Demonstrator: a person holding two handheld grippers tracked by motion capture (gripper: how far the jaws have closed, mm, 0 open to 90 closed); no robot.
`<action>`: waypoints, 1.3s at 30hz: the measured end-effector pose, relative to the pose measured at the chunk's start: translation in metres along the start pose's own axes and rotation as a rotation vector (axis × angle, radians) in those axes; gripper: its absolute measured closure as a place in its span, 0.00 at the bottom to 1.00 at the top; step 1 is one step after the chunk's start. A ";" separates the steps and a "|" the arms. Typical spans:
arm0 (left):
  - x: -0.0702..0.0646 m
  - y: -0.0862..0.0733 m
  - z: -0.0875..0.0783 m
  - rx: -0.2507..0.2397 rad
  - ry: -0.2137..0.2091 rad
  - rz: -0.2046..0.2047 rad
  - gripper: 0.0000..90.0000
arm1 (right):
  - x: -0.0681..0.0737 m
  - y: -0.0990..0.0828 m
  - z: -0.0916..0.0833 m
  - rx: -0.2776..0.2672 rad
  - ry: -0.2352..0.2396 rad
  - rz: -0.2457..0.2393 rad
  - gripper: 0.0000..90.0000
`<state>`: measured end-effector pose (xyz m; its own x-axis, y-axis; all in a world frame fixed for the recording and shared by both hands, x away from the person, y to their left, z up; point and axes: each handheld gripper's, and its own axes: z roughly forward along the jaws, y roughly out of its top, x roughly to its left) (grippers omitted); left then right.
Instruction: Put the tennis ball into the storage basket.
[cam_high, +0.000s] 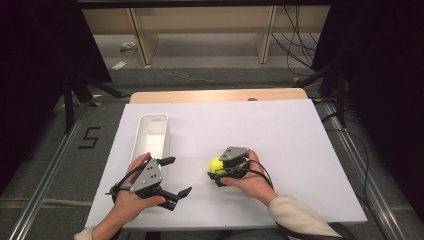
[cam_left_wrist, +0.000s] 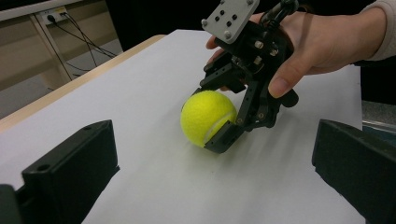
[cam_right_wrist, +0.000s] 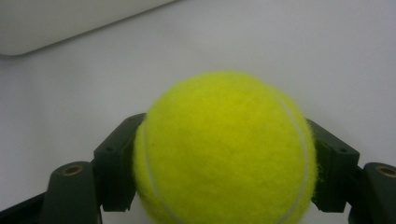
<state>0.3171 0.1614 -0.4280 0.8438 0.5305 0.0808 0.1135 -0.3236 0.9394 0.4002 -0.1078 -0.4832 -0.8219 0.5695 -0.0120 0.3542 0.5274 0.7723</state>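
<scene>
The right gripper (cam_high: 218, 173) clamps a tennis ball (cam_high: 216, 164) on the table (cam_high: 280, 135). The left gripper (cam_high: 172, 176) is open (empty). A loose squeeze could let the ball roll away.

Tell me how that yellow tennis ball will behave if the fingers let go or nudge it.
The tennis ball is round and sits on a flat white sheet, so it would probably roll off freely. Its fuzzy felt likely grips the right gripper fingers well. It looks light and probably springy, unlikely to break.
</scene>
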 end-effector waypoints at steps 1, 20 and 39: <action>0.000 0.000 0.000 -0.001 0.000 0.000 0.00 | 0.000 0.000 -0.001 -0.001 -0.001 0.002 0.29; 0.000 0.000 -0.001 -0.003 0.000 0.002 0.00 | -0.002 0.007 -0.009 -0.040 -0.006 0.009 0.29; 0.000 0.000 0.000 -0.002 -0.003 0.000 0.00 | -0.007 0.015 -0.017 -0.079 -0.004 0.010 0.29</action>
<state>0.3171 0.1618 -0.4278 0.8452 0.5285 0.0796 0.1125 -0.3214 0.9402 0.4035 -0.1143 -0.4611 -0.8168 0.5769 -0.0065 0.3258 0.4705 0.8200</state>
